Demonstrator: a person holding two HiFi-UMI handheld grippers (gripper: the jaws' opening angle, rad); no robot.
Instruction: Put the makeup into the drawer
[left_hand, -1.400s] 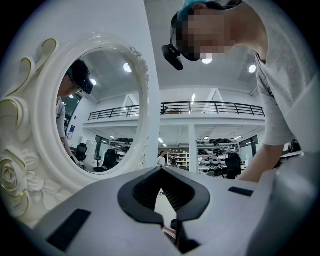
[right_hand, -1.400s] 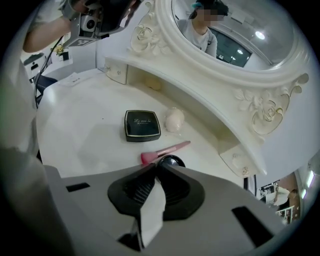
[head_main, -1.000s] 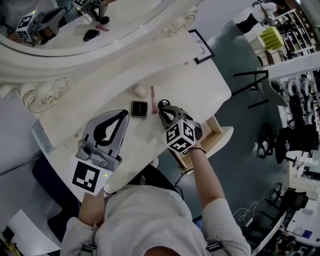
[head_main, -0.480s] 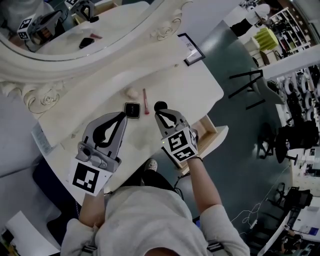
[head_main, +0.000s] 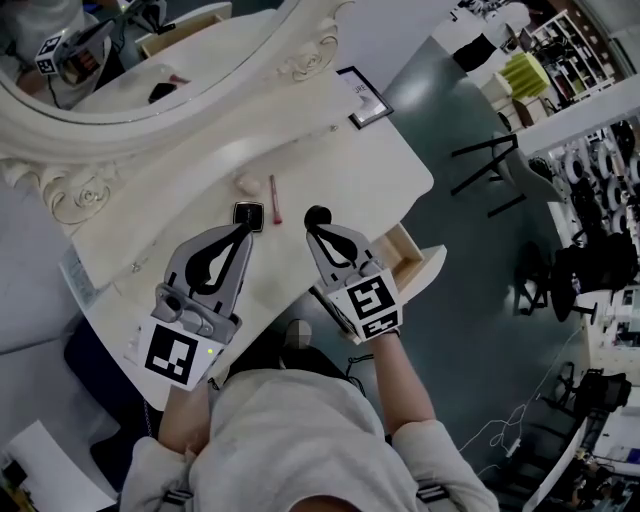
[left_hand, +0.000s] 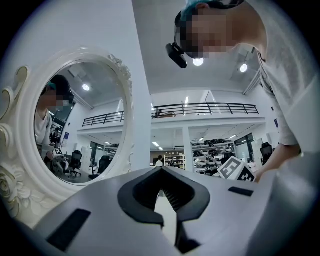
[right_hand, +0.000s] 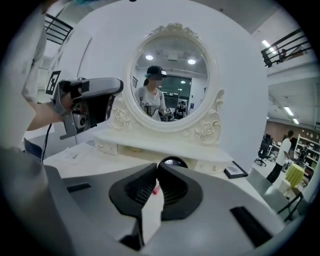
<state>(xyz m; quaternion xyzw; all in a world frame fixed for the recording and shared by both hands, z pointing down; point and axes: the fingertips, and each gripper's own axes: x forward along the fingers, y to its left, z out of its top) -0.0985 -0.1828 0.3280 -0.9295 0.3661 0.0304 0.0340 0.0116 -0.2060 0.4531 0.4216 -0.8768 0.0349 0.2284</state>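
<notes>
On the white dressing table (head_main: 380, 170) lie a square black compact (head_main: 247, 215), a pink lipstick (head_main: 275, 198), a beige puff (head_main: 245, 184) and a round black item (head_main: 318, 213). My right gripper (head_main: 312, 229) is shut, its tips just short of the round black item (right_hand: 172, 161) and holding nothing. The pink lipstick (right_hand: 156, 190) shows through the gap behind the tips of the right gripper (right_hand: 154, 168). My left gripper (head_main: 245, 229) is shut and empty, its tips near the square compact. In its own view the left gripper (left_hand: 160, 169) points toward the mirror (left_hand: 80, 125).
A drawer (head_main: 415, 262) stands open at the table's front right, beside my right forearm. A small framed picture (head_main: 362, 98) sits at the table's far right. The ornate oval mirror (head_main: 120, 90) and its shelf run along the back. A dark folding stand (head_main: 500, 170) is on the floor.
The head view has drifted, so the table items sit further left and up. The right gripper's marker cube has swung lower; its tips stay by the round black item. Both stay shut.
</notes>
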